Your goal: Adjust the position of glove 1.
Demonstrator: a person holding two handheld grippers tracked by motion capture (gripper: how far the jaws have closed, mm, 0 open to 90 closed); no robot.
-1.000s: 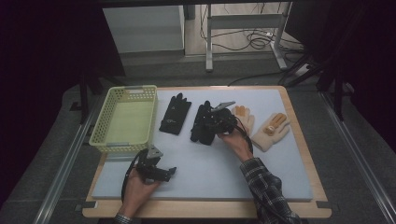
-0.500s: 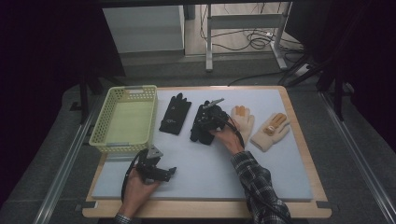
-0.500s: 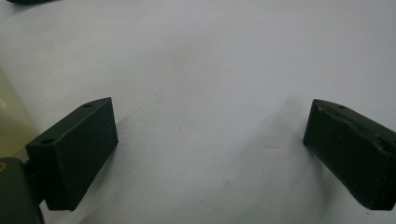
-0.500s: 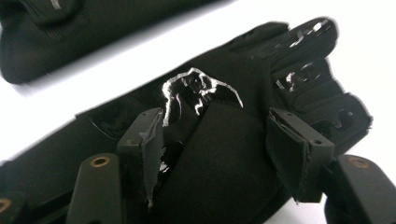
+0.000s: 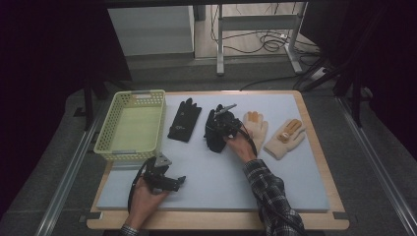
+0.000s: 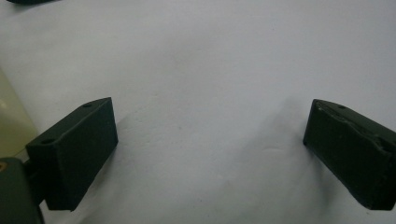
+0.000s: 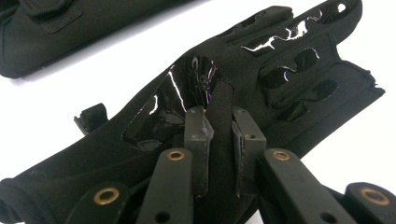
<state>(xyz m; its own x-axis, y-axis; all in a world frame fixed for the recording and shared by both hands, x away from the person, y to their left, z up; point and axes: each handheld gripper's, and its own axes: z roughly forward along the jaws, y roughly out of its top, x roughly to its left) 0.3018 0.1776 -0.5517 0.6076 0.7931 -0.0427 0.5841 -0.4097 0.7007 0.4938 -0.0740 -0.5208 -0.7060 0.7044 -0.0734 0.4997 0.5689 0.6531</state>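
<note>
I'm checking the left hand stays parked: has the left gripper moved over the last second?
No. In the high view the left gripper sits at the same spot near the table's front edge, just below the yellow basket's front corner, jaws open.

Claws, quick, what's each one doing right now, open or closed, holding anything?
Left claw: open, holding nothing, over the bare mat.
Right claw: closed, pinching a fold of the black glove.
</note>
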